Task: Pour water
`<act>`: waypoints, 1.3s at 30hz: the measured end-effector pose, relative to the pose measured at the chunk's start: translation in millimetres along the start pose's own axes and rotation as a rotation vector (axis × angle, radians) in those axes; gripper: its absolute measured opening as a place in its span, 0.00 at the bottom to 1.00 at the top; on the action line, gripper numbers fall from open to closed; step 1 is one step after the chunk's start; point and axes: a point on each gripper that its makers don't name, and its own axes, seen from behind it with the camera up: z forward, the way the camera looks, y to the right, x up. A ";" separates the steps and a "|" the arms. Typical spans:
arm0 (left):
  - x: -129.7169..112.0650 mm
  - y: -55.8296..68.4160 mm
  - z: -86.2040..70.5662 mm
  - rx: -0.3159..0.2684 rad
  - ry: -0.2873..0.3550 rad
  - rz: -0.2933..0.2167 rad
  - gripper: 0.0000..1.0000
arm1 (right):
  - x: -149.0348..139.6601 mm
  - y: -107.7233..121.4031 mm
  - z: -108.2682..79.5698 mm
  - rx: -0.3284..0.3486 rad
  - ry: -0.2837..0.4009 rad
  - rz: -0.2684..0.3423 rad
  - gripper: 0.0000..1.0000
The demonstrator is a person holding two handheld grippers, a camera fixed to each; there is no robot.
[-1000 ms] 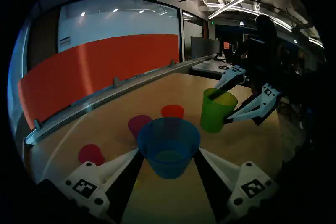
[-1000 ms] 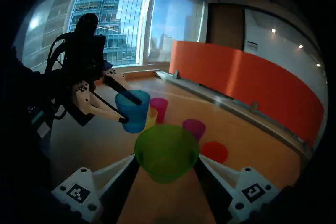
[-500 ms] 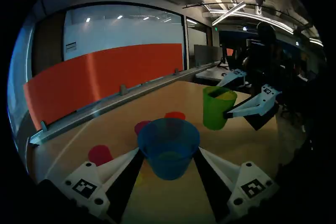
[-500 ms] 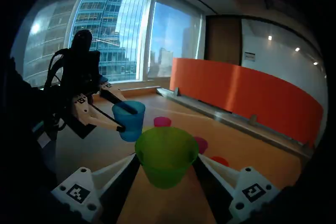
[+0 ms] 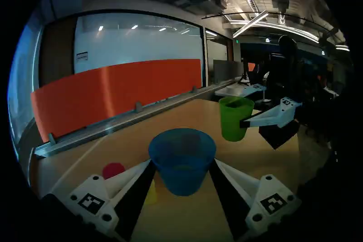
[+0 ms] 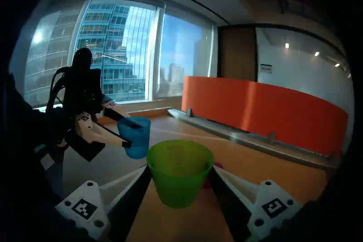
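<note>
Left gripper (image 5: 181,164): clamped on a translucent blue plastic cup (image 5: 182,158), held upright above the tan wooden table (image 5: 136,137).
Right gripper (image 6: 180,170): gripping a translucent green plastic cup (image 6: 180,176), also upright over the table.
Water: can't tell if either cup has any.
Progress: both cups are up, no tilt yet, so I'd say the whole pour is left.

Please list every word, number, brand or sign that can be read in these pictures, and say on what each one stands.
No text can be read here.
The wall sign: too small and blurred to read.
The finger markers: black and white square patterns, no letters or numbers.
The blue cup and the green cup: no print that I can make out.
</note>
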 end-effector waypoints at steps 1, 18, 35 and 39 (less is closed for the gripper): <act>1.9 -0.7 -1.0 0.003 0.008 0.000 0.82 | 1.0 -0.1 0.0 0.000 0.002 0.000 0.90; 29.5 -5.5 -16.5 0.017 0.104 -0.024 0.82 | 15.9 -4.4 1.1 0.007 0.033 -0.015 0.89; 48.4 -15.4 -25.3 0.063 0.137 0.032 0.82 | 20.0 -15.8 7.4 0.047 0.040 -0.021 0.89; 58.6 -18.4 -28.2 0.080 0.151 0.072 0.82 | 19.5 -18.7 12.0 0.057 0.043 -0.025 0.89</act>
